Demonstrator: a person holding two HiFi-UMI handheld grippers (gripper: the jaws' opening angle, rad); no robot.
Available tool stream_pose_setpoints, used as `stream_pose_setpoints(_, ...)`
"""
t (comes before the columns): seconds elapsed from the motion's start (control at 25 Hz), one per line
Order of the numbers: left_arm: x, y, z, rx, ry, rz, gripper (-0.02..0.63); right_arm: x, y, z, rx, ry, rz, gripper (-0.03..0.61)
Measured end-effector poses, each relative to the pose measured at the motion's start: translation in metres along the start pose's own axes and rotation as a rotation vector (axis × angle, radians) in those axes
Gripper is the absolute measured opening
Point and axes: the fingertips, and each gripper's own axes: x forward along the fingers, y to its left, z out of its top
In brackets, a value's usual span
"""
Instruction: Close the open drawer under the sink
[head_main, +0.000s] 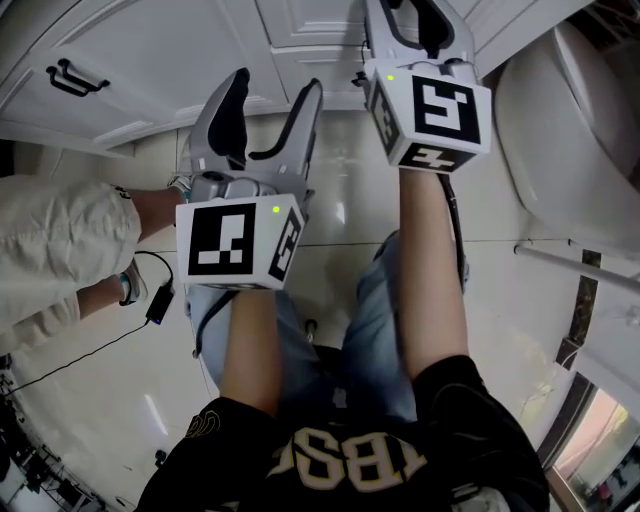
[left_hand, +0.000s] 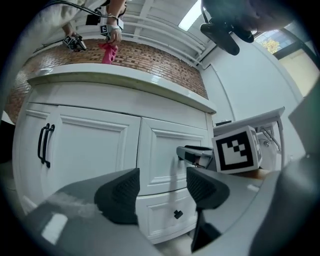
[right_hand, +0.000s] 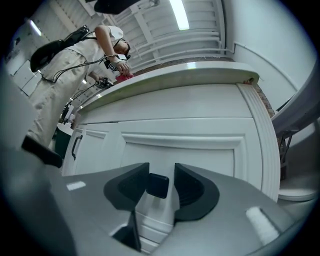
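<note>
At the left, the left gripper (left_hand: 161, 186) is held level before the white cabinet (left_hand: 90, 145), its jaws spread wide with nothing between them; no part in the work is judged to be taken by it. Further right, low on the cabinet, a drawer (left_hand: 155, 217) is seen below the door panels, and its lower knob (left_hand: 178, 214) is gripped by nothing. Its front appears about flush with the cabinet face, though a slight gap cannot be ruled out from this angle. At the right, the right gripper (right_hand: 161, 181) is closed narrowly on a small black knob (right_hand: 157, 186) of a white front. In the left gripper view it is seen to reach the panel (left_hand: 172, 142) above the low drawer, so which front is being handled cannot be settled. No front is seen standing far out, so the closing is judged done or nearly so; a last push home, if needed, and the release of the black knob are what is left
</note>
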Motion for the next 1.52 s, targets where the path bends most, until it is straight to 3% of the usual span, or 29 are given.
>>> stream_pose_setpoints(0.12, 0.0, -0.003, 0.003, 0.004, -0.008, -0.007, 0.295, 0.0, -0.001, 0.001, -0.005, 0.022, 0.008, 0.153)
stream_pose_setpoints(0.24, -0.002, -0.004, 0.01, 0.015, -0.026, -0.012, 0.295, 0.0, 0.001, -0.009, 0.004, 0.127, 0.054, 0.152)
stream_pose_setpoints(0.36, -0.008, -0.006, 0.016, 0.001, -0.042, -0.013, 0.293, -0.014, 0.0, -0.028, 0.098, 0.199, 0.089, 0.155)
stream_pose_setpoints(0.48, -0.018, -0.015, 0.028, -0.009, -0.069, -0.019, 0.294, -0.037, -0.011, -0.017, 0.136, 0.154, 0.041, 0.156)
stream_pose_setpoints(0.76, -0.048, -0.041, 0.05, 0.028, -0.101, -0.054, 0.295, -0.099, -0.008, 0.028, 0.056, 0.108, 0.007, 0.191)
stream_pose_setpoints(0.96, -0.077, -0.053, 0.061, 0.044, -0.113, -0.045, 0.302, -0.142, -0.003, 0.055, 0.009, 0.092, -0.08, 0.337)
stream_pose_setpoints(1.08, -0.097, -0.061, 0.073, 0.063, -0.135, -0.034, 0.313, -0.167, 0.003, 0.071, 0.018, 0.079, -0.097, 0.37)
stream_pose_setpoints(1.32, -0.136, -0.074, 0.089, 0.118, -0.164, -0.038, 0.331, -0.218, 0.019, 0.107, -0.021, 0.025, -0.084, 0.373)
stream_pose_setpoints(1.52, -0.155, -0.069, 0.088, 0.132, -0.164, -0.043, 0.336, -0.252, 0.013, 0.113, -0.028, 0.007, -0.112, 0.373)
